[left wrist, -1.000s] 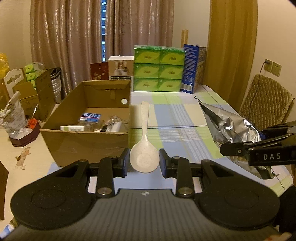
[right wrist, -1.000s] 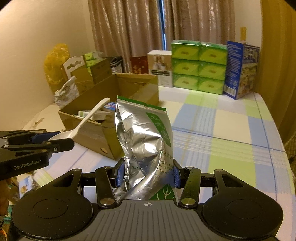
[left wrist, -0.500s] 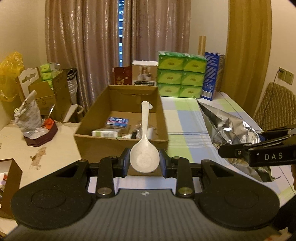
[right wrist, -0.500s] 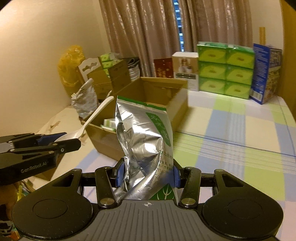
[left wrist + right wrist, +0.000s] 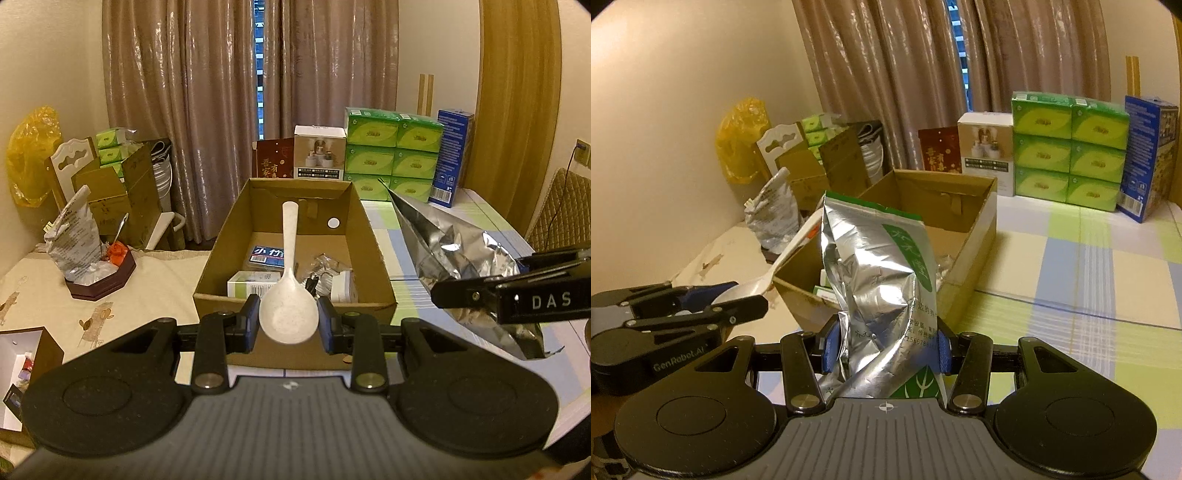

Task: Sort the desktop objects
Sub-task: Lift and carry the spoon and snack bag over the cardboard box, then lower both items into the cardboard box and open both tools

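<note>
My left gripper point(image 5: 289, 324) is shut on the bowl of a white plastic spoon point(image 5: 288, 266); its handle points forward over the open cardboard box point(image 5: 364, 221), just past the near wall. My right gripper point(image 5: 885, 349) is shut on a crumpled silver foil bag point(image 5: 875, 266) with green print, held upright in front of the box point(image 5: 982, 221). In the left wrist view the bag point(image 5: 461, 258) and the right gripper point(image 5: 491, 297) show at the right edge. The right wrist view has the left gripper point(image 5: 713, 302) and spoon point(image 5: 786, 254) at the left. Inside the box lie small packets and cartons.
Green tissue packs point(image 5: 391, 155), a white carton point(image 5: 319, 151) and a blue carton point(image 5: 452, 158) stand behind the box on the checked tablecloth point(image 5: 1089, 277). A dark red tray point(image 5: 103, 280) with a foil pouch sits left on a beige cloth. Cardboard boxes and a chair crowd the left.
Both grippers have moved left with the spoon and the bag still held. The box, formerly left of the spoon, now lies straight ahead under its handle.
</note>
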The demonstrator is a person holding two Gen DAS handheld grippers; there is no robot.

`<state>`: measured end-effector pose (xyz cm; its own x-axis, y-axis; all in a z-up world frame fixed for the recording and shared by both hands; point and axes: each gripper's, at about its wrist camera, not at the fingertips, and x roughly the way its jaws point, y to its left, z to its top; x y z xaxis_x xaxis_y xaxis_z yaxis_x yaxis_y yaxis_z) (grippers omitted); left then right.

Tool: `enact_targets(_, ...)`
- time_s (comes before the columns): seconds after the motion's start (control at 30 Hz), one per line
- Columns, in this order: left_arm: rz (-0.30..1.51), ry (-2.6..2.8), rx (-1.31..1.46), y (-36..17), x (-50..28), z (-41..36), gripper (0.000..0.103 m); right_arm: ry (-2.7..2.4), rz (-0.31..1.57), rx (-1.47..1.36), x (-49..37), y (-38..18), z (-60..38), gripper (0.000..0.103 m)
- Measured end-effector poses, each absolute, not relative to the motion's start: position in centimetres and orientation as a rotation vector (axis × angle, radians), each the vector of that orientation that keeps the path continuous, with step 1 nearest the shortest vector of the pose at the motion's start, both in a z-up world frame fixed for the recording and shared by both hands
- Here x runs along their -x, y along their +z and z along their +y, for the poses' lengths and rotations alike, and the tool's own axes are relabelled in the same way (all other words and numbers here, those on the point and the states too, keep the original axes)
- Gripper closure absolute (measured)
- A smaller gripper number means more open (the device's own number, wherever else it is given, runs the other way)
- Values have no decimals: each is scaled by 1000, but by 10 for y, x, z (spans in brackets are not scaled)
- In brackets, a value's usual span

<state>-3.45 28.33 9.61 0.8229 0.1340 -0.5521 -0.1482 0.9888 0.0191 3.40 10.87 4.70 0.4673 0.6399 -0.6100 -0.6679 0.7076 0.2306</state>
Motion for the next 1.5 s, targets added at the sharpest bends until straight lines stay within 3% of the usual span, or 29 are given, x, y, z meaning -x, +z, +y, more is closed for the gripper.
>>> enact_targets(1.5, 650, 79, -38, 83, -80, 335, 76, 755, 753, 38, -143, 49, 175, 56)
